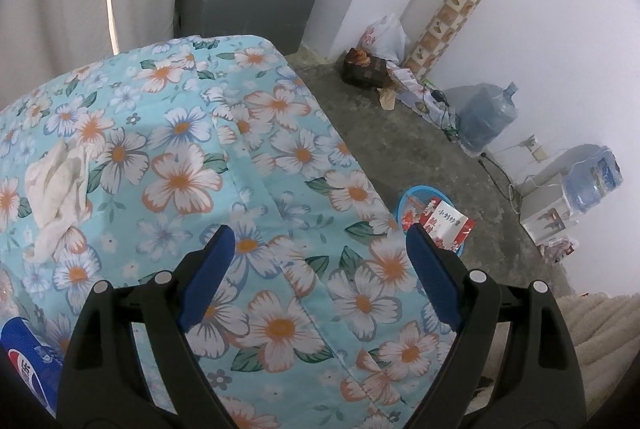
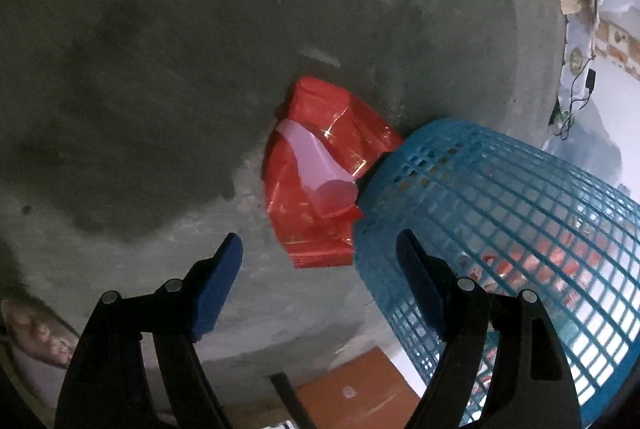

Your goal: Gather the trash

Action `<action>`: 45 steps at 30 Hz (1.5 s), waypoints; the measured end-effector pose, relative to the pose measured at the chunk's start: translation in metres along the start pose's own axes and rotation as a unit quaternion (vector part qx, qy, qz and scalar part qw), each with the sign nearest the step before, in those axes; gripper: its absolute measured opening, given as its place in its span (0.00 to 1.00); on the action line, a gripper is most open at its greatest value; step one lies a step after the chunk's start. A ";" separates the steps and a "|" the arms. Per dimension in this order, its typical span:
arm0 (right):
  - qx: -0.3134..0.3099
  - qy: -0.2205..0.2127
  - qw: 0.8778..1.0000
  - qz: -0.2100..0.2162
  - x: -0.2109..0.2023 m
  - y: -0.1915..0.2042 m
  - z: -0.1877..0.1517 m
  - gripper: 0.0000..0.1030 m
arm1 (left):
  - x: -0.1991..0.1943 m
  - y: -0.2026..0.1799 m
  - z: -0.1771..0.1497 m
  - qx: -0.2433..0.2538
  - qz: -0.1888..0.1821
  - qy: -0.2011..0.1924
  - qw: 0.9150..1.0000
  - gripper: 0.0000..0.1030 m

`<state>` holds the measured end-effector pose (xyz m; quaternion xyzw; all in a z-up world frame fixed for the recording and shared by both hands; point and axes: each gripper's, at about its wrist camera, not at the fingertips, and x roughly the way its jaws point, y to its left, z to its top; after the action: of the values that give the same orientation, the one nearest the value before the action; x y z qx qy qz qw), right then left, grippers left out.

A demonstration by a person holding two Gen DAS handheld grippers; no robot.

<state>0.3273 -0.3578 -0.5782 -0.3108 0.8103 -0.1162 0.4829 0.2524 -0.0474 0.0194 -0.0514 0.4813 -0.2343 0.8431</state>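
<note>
A crumpled white tissue (image 1: 60,189) lies on the floral bedspread (image 1: 280,133) at the left, and a blue can (image 1: 28,357) shows at the lower left edge. My left gripper (image 1: 318,241) hovers open above the bedspread with nothing between its blue pads. Beyond the bed's edge stands the blue mesh basket (image 1: 404,201) holding red-and-white packaging (image 1: 444,221). In the right wrist view a red plastic wrapper (image 2: 320,169) lies on the concrete floor against the basket (image 2: 500,213). My right gripper (image 2: 318,245) is open just in front of the wrapper, touching nothing.
A grey cabinet (image 1: 244,9) with a red flask and snack packets stands by the curtain. Bags, boxes, two water jugs (image 1: 486,115) and cables line the white wall. A brown cardboard box (image 2: 356,393) lies near the bottom of the right wrist view.
</note>
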 end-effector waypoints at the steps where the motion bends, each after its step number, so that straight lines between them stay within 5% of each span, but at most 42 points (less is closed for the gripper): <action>1: -0.002 0.001 1.000 -0.001 0.003 -0.001 0.001 0.75 | 0.001 0.001 0.000 0.000 0.002 0.001 1.000 0.80; 20: -0.047 -0.004 0.999 -0.010 0.017 0.008 0.017 0.68 | 0.011 0.009 -0.002 -0.006 0.012 0.018 1.000 0.80; 33: -0.060 0.002 0.996 0.059 0.014 0.002 0.013 0.43 | 0.010 0.017 -0.005 -0.017 0.018 0.009 1.000 0.80; 34: -0.059 -0.003 0.997 0.044 0.013 0.000 0.012 0.31 | 0.009 0.019 -0.005 -0.020 0.019 0.007 1.000 0.80; 38: -0.045 -0.005 0.999 0.023 0.018 -0.011 0.009 0.22 | 0.007 0.023 -0.006 -0.026 0.019 0.004 0.999 0.80; 44: 0.051 -0.069 0.995 0.059 -0.018 -0.039 -0.007 0.13 | 0.000 0.028 -0.008 -0.031 0.015 -0.005 0.999 0.80; 45: 0.067 -0.090 0.991 0.068 -0.032 -0.044 -0.015 0.01 | -0.001 0.028 -0.009 -0.031 0.014 -0.007 0.999 0.80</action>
<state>0.3426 -0.3742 -0.5259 -0.2310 0.7734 -0.1089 0.5802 0.2547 -0.0208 0.0066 -0.0725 0.4835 -0.2070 0.8474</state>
